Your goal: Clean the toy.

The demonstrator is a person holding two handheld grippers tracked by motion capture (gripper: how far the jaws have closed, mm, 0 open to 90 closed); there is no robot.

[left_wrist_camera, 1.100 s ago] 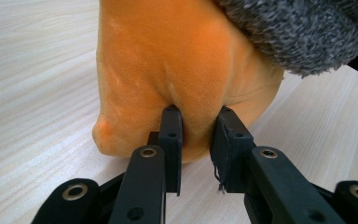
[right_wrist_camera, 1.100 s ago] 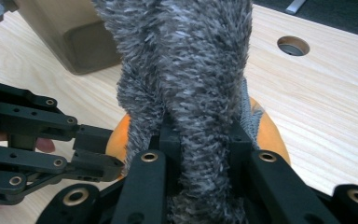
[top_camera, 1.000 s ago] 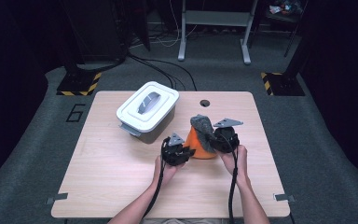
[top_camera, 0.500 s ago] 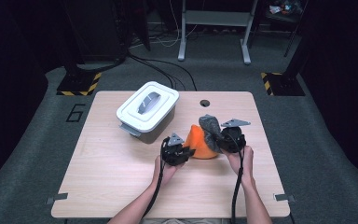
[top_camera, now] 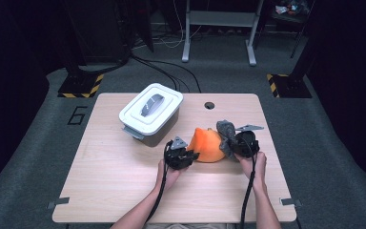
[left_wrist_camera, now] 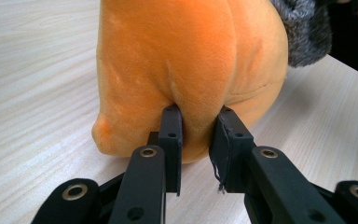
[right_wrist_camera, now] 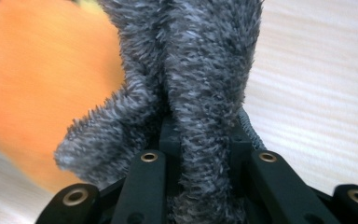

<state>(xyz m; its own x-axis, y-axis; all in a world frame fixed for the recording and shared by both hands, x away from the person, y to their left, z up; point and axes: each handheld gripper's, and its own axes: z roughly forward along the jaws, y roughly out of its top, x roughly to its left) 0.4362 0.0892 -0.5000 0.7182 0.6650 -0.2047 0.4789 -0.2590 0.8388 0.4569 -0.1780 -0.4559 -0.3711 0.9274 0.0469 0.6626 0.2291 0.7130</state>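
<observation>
A lab: hazard-striped stand bases (top_camera: pixel 82 88), floor cables (top_camera: pixel 159 67), numbered carpet (top_camera: pixel 78 115).

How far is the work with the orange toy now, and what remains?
Done: both claws have a grip. In hand: the left claw pinches the orange plush toy, the right claw its grey furry part. Possibly left: the white lidded box stands closed, beside the toy.

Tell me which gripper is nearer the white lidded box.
Left. The left gripper sits just below and right of the white lidded box, clamped on the orange plush. The right gripper is farther right, beyond the plush, gripping its grey furry part.
</observation>
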